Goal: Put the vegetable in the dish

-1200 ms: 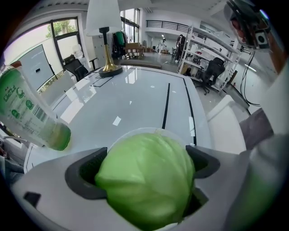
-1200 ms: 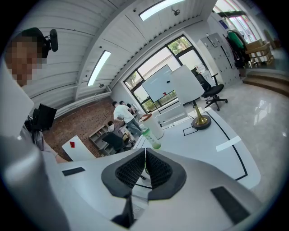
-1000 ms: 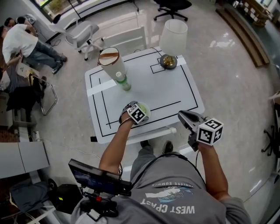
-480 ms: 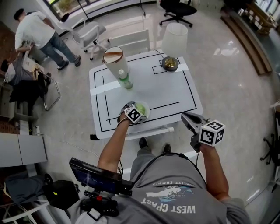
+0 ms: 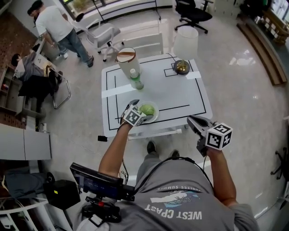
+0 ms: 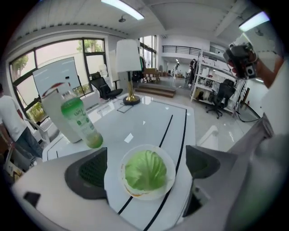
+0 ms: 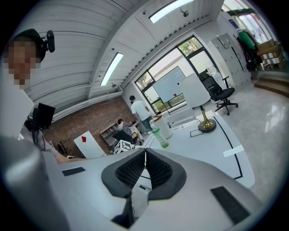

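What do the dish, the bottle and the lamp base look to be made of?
Dish: white and smooth with a faint sheen, ceramic or hard plastic; I cannot tell which. Bottle: clear plastic, probably, since green liquid shows through. Lamp base: polished metal by its shiny gold glint.

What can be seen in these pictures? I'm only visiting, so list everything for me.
Table: one, white with black lines, centre.
Dish: one, white, near table edge.
Cabbage: one, green, in the dish.
Bottle: one, green, far left on table.
Tall container: one, white, brown lid, behind the bottle.
Lamp: one, brass base, white shade, far right corner.
Office chairs: two, white and black, beyond table.
Left hand-held gripper: grey, open, over the dish.
Right hand-held gripper: grey, shut, empty, off the table.
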